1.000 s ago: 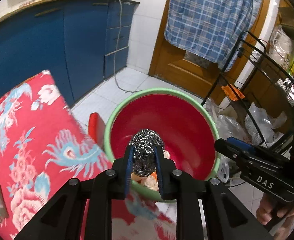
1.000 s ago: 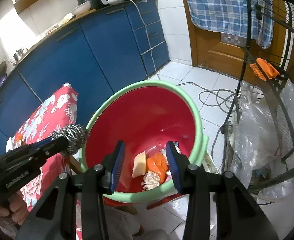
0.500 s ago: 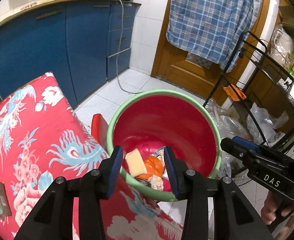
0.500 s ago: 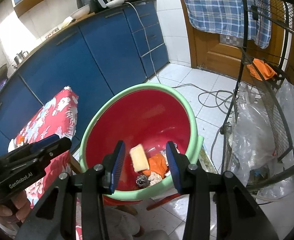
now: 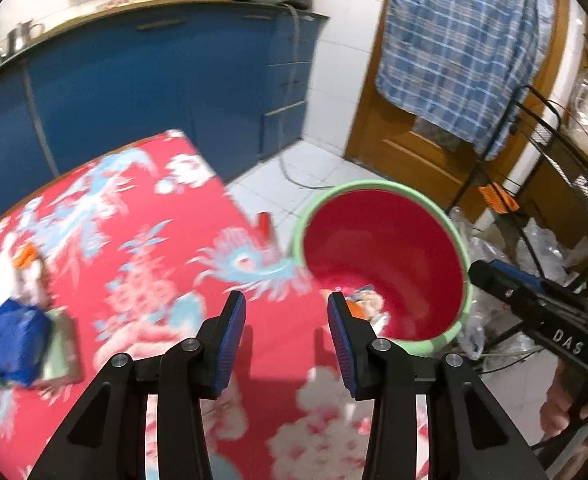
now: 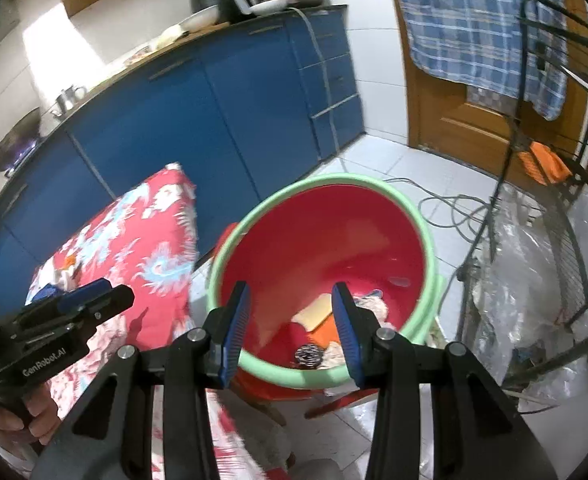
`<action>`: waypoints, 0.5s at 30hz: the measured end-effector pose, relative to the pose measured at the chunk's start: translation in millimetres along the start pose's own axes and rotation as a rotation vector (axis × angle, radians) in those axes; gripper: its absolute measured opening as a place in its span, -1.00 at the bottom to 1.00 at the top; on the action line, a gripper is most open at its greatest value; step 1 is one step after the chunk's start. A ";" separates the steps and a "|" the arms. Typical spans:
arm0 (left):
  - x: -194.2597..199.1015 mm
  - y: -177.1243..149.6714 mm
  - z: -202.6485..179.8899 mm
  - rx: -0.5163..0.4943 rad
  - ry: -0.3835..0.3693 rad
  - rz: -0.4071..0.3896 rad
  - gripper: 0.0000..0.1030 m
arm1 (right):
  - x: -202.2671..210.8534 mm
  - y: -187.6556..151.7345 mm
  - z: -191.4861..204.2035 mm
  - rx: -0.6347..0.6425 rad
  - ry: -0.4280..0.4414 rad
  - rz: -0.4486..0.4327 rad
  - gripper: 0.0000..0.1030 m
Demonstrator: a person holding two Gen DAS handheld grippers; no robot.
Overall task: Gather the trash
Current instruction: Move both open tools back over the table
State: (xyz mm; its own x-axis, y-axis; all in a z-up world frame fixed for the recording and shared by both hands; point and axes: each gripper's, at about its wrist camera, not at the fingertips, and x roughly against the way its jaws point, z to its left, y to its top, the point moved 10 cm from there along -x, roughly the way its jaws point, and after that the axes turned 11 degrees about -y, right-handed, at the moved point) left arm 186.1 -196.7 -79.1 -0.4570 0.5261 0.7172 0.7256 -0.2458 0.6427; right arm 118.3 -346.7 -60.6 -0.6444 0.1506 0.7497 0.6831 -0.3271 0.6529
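Bucket (image 6: 426, 236) holding one steel scourer (image 6: 308, 356), both grippers' fingers apart, empty.

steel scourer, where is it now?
Right wrist view: scourer lies at the bucket bottom, near rim, beside the orange scrap.

A: Which surfaces shine?
B: The plastic bucket (image 6: 426, 240), glossy red inside; the glazed floor tiles (image 6: 394, 164); the crinkled metal scourer (image 6: 309, 355).
A: Which are matt?
B: The printed cloth (image 5: 134, 264), the checked towel (image 5: 466, 52), the ribbed blue finger pads (image 5: 230, 340).
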 end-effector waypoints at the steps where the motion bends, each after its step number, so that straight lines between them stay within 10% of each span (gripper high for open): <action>1: 3.9 -1.7 5.0 0.008 0.009 0.000 -0.15 | 1.1 -0.2 6.2 0.009 0.008 0.000 -0.14; 15: 84.7 -20.3 98.2 0.146 0.170 -0.068 -0.15 | 11.2 -11.8 100.9 0.168 0.126 0.015 -0.14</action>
State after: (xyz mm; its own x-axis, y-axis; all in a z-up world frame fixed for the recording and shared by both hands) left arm 183.1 -67.2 -57.9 -0.5785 0.3894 0.7167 0.7513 -0.0878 0.6541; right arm 137.7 -247.0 -49.1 -0.6641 0.0256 0.7472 0.7341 -0.1670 0.6582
